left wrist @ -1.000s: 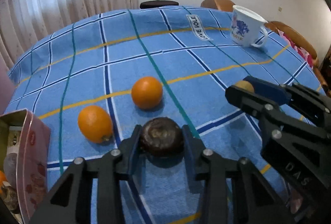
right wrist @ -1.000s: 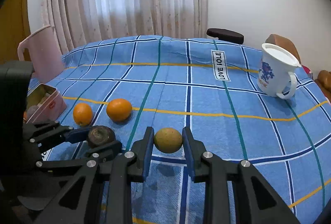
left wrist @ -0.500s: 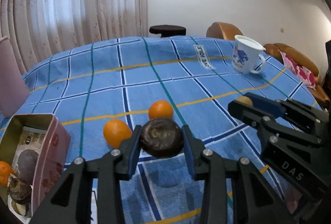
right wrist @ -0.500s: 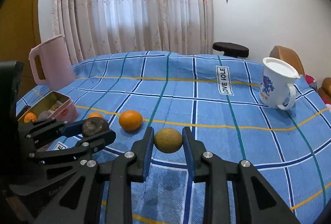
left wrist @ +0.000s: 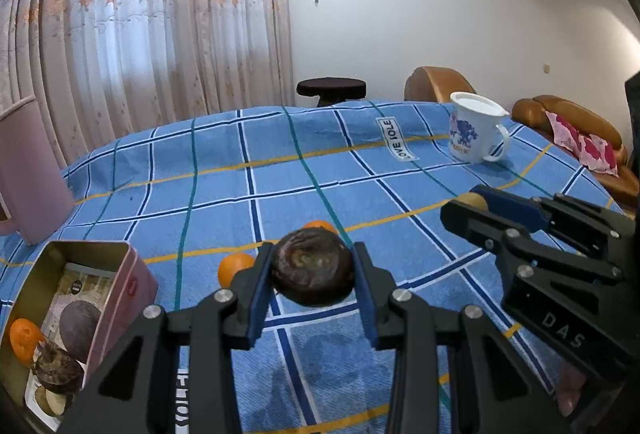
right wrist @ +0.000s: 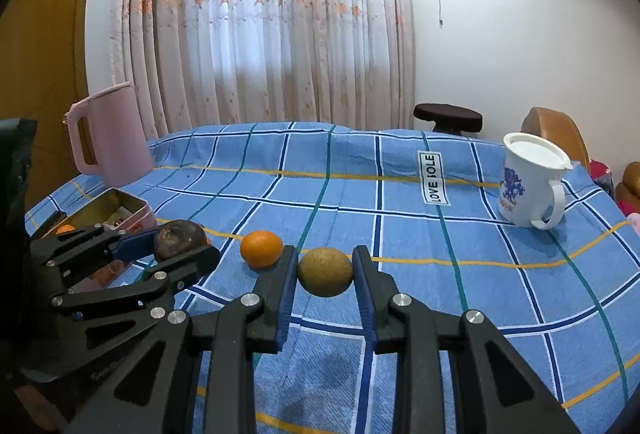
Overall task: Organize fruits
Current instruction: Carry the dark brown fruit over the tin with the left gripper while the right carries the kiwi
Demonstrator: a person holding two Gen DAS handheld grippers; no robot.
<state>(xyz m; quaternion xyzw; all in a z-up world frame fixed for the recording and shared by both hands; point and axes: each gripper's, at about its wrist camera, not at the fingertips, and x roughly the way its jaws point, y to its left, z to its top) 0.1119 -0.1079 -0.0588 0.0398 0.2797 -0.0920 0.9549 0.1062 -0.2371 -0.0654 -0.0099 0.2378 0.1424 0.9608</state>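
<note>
My left gripper [left wrist: 313, 272] is shut on a dark brown wrinkled fruit [left wrist: 313, 266], held above the blue checked tablecloth [left wrist: 248, 201]. In the right wrist view the same fruit [right wrist: 178, 238] shows at the left in that gripper [right wrist: 182, 248]. My right gripper [right wrist: 325, 274] is shut on a yellow-brown round fruit [right wrist: 325, 272], also lifted off the cloth; its tip [left wrist: 472, 199] shows in the left wrist view. Two oranges [left wrist: 234, 268] [left wrist: 320, 225] lie on the cloth behind the dark fruit, one orange [right wrist: 261, 249] clear in the right view. A pink tin box [left wrist: 120, 298] at lower left holds several fruits.
A pink jug [right wrist: 108, 141] stands at the table's left edge behind the tin. A white mug with a blue print [right wrist: 528, 189] stands at the far right. A dark stool [right wrist: 448, 115] and brown chairs [left wrist: 568, 121] stand beyond the table.
Both grippers have risen and tilted up with their fruits still gripped. The tin box has come into fuller view at the left, and the oranges now sit lower behind the dark fruit.
</note>
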